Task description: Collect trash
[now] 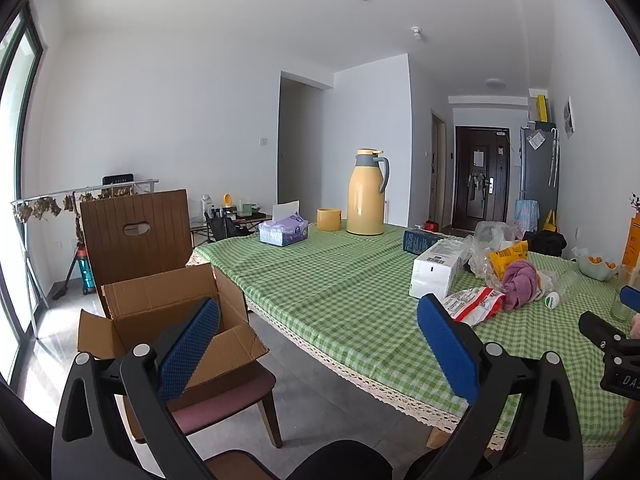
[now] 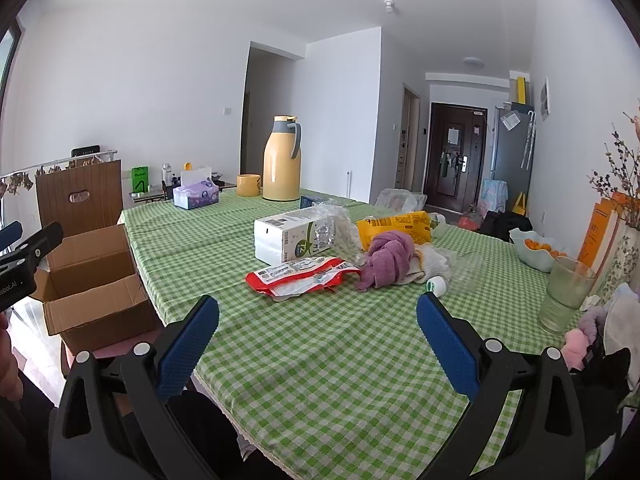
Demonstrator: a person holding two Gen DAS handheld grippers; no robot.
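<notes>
A heap of trash lies on the green checked tablecloth (image 2: pixel 320 360): a red and white wrapper (image 2: pixel 300 276) (image 1: pixel 476 302), a white carton (image 2: pixel 288 236) (image 1: pixel 436 268), crumpled clear plastic (image 2: pixel 336 220), a yellow bag (image 2: pixel 396 226) (image 1: pixel 508 258) and a small white cap (image 2: pixel 436 285) (image 1: pixel 552 302). An open cardboard box (image 1: pixel 176 320) (image 2: pixel 92 280) sits on a chair left of the table. My left gripper (image 1: pixel 318 328) hovers open over the table's near-left edge, beside the box. My right gripper (image 2: pixel 318 328) is open above the cloth, short of the wrapper. Nothing is between either pair of fingers.
A purple cloth (image 2: pixel 388 258) and white cloth lie among the trash. A yellow thermos (image 2: pixel 280 160), yellow cup (image 2: pixel 248 185) and tissue box (image 2: pixel 196 194) stand at the far end. A glass (image 2: pixel 566 296), fruit bowl (image 2: pixel 536 250) and vase are at the right.
</notes>
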